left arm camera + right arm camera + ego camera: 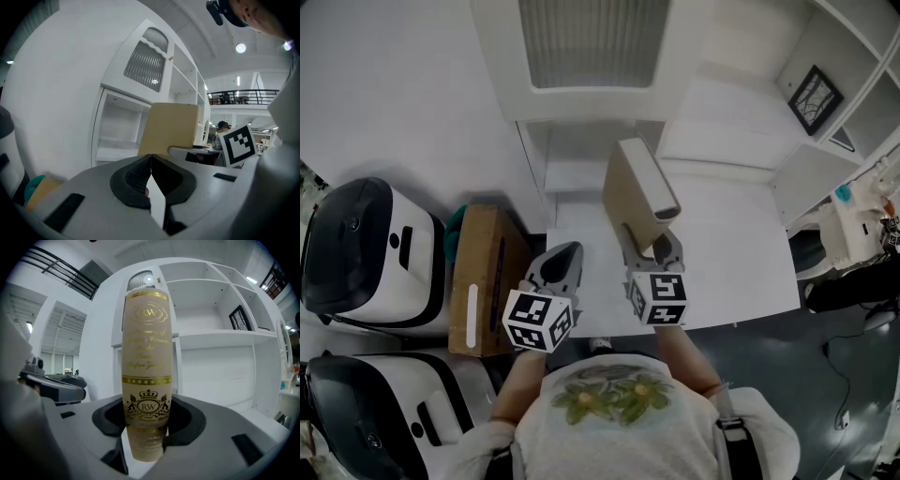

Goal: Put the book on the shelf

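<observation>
A tan book [636,192] with gold lettering on its spine [145,380] stands upright in my right gripper [652,251], whose jaws are shut on its lower spine. It is held in the air in front of the white shelf unit [722,112], apart from the shelves. The book's cover [171,129] also shows in the left gripper view. My left gripper [559,265] hangs beside it to the left, shut, with nothing between its jaws. The low open shelf bay [119,133] lies ahead of it.
A brown cardboard box [486,277] sits on the floor at the left beside two black-and-white machines [361,248]. A framed picture [815,98] stands in an upper right shelf bay. A white cabinet door with a ribbed panel [591,42] is straight ahead.
</observation>
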`<state>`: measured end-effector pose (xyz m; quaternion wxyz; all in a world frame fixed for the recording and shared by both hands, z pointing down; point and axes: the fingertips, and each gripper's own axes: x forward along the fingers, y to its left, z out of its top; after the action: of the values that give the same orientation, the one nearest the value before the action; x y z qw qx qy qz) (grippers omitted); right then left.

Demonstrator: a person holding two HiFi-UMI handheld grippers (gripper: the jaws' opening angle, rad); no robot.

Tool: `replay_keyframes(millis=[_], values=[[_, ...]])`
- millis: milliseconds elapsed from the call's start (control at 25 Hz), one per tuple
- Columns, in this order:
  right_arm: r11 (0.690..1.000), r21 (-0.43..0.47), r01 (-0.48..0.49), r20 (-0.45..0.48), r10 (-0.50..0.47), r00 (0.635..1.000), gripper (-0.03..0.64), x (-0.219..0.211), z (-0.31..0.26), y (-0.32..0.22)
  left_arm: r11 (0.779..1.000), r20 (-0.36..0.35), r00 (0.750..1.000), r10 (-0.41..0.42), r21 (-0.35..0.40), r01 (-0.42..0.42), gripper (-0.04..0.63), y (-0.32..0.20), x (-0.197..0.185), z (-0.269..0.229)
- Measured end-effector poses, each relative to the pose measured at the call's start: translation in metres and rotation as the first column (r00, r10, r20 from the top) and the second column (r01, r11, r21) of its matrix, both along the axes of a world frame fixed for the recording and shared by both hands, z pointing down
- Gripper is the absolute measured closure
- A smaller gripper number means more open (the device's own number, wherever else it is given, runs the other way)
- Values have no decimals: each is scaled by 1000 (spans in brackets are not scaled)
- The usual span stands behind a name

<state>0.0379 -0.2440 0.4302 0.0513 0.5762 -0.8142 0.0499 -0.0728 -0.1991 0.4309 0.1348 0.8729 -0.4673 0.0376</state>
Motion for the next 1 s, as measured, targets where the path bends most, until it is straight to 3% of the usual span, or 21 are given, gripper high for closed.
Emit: replay_keyframes(millis=[1000], values=[[1000,-10,13,-24,-14,1000,397,2,10,-53,1000,-7,1000,-13,-3,13,566,-51,4,4]])
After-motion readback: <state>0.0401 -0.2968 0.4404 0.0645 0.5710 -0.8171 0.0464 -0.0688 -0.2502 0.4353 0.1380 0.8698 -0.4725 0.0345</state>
